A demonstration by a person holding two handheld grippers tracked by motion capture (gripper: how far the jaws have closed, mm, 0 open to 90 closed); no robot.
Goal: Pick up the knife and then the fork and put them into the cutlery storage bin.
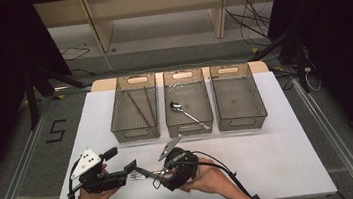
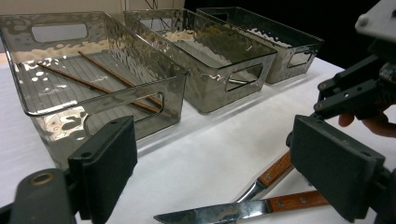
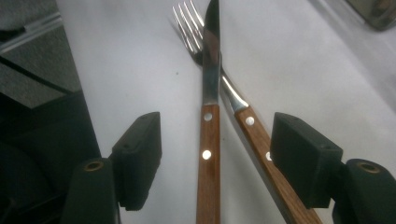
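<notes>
The knife (image 3: 209,116) lies lengthwise between the right gripper's (image 3: 215,158) wide fingers, blade pointing away.

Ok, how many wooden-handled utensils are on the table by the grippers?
2: a knife and a fork, crossed on the white table between the right hand-held gripper's open jaws.

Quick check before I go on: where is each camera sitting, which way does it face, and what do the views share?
High view: above the person's side, facing forward-down on the table; both hands, left gripper, right gripper.
Left gripper view: on that gripper, facing the bins.
Right gripper view: looks along open jaws straddling the knife and fork.
Shared: knife, fork.
</notes>
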